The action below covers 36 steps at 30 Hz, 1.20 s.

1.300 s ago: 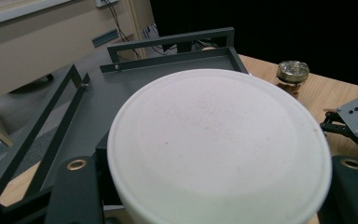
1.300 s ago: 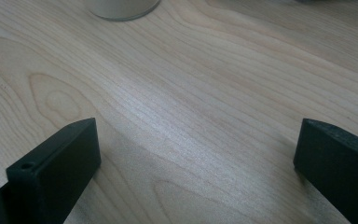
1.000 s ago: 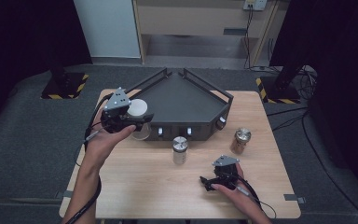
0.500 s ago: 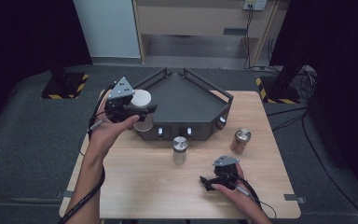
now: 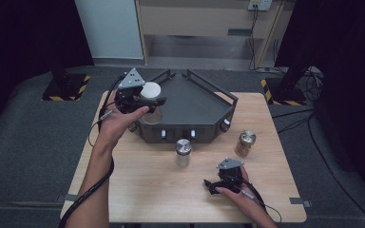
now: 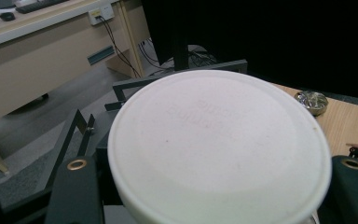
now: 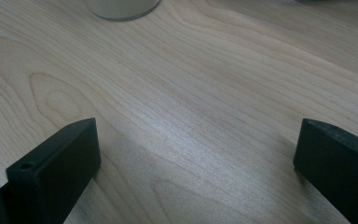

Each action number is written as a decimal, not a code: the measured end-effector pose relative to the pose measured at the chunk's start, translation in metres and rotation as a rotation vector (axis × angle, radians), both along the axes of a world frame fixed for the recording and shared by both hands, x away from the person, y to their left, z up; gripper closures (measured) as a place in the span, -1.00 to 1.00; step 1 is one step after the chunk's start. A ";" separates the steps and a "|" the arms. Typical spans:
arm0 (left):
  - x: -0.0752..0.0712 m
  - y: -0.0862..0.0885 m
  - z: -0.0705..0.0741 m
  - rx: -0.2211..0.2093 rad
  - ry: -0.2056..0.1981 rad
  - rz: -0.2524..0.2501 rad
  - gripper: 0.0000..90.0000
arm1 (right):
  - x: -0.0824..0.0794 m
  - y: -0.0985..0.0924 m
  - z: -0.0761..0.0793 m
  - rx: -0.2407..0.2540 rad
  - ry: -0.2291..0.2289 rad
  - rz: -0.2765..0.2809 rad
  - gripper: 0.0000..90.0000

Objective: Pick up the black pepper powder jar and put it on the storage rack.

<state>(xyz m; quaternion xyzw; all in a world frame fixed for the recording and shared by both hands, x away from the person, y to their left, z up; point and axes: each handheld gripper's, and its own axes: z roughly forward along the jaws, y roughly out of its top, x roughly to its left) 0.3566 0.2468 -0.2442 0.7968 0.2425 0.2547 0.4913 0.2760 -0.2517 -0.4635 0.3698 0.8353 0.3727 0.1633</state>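
Since the earlier frame, my left hand-held gripper [image 5: 145, 102], clamped on the white-lidded jar [image 5: 150, 95], has carried it above the dark tray's [image 5: 195, 107] left edge. Transfer under way; next, lower it inside. My right hand-held gripper [image 5: 218, 183] rests apart on the bench [image 5: 138, 190].

A light wooden table [image 5: 138, 185] is carrying a dark angular tray [image 5: 190, 107], with two metal-lidded jars [image 5: 183, 152] sitting between it and the right gripper [image 5: 215, 184] resting nearby.
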 end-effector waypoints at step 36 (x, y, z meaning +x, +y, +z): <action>0.044 -0.002 -0.019 -0.018 0.045 0.029 -0.27 | 0.001 -0.001 0.000 -0.001 0.001 0.007 -0.99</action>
